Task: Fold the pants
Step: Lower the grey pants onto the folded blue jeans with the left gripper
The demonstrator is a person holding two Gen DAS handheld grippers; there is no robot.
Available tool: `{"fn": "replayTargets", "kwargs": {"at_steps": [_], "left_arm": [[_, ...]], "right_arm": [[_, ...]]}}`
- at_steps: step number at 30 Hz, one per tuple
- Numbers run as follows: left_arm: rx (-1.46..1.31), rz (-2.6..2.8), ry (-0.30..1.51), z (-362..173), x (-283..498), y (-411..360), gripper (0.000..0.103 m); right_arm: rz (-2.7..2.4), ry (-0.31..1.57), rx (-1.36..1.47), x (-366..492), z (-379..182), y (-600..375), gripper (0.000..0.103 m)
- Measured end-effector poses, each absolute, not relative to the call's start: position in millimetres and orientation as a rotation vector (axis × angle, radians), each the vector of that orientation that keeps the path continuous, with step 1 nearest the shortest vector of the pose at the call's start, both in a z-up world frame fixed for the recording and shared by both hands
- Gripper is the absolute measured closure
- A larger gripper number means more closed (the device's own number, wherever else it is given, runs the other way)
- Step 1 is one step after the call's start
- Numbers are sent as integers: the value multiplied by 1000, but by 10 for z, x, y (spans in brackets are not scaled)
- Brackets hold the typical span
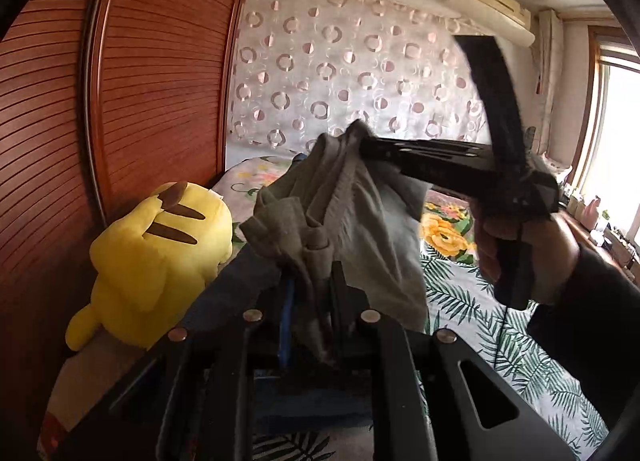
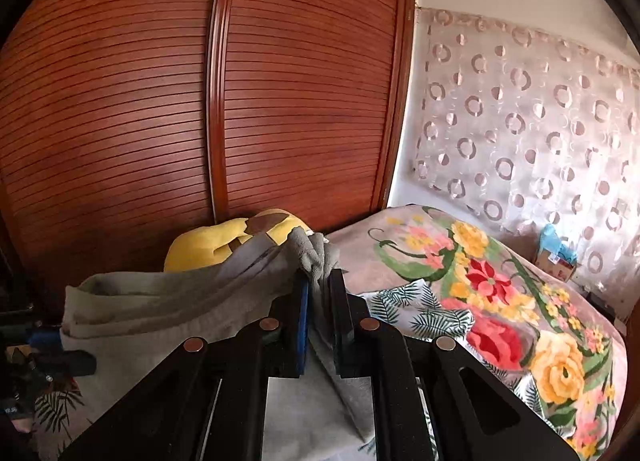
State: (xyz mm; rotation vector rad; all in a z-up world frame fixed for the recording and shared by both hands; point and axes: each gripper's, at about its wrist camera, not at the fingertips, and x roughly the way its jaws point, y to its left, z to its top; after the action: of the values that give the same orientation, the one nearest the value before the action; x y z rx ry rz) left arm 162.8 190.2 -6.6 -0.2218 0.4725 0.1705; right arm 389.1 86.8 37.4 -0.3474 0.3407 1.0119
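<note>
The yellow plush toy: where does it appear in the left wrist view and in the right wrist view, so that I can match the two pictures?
Left wrist view: the yellow plush toy lies at lower left, beside the wooden wardrobe, left of the held grey pants.
Right wrist view: only its top shows at centre, behind the pants.
Shared landmark: the wardrobe.

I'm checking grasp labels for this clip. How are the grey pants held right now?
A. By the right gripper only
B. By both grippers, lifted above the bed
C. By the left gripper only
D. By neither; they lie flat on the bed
B: the grey pants are pinched in the left gripper and also in the right gripper, with the cloth hanging between them above the floral bedspread.
</note>
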Motion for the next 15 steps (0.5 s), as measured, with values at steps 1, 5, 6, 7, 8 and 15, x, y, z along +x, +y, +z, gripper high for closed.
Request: {"fn": "replayTargets", "kwargs": {"at_steps": [1, 5, 6, 7, 8, 15], "left_arm": [[-222, 172, 470, -63, 1610, 1892, 88], [-224, 185, 471, -103, 1567, 1857, 88], [-218, 193, 472, -108, 1567, 1857, 88], [-201, 213, 477, -131, 1577, 1845, 87], [-198, 217, 483, -145, 1580, 1836, 87], [-225, 225, 511, -189, 1625, 1887, 62]], "right_arm": [[1015, 339, -351, 3891, 378, 894, 94], [1034, 346, -347, 3902, 388, 948, 94], [1038, 350, -349, 3904, 381, 956, 94], [1038, 352, -351, 3911, 368, 957, 94], [1035, 358, -352, 3922, 357, 956, 94], [1042, 390, -336, 3970, 374, 970, 94]]}}
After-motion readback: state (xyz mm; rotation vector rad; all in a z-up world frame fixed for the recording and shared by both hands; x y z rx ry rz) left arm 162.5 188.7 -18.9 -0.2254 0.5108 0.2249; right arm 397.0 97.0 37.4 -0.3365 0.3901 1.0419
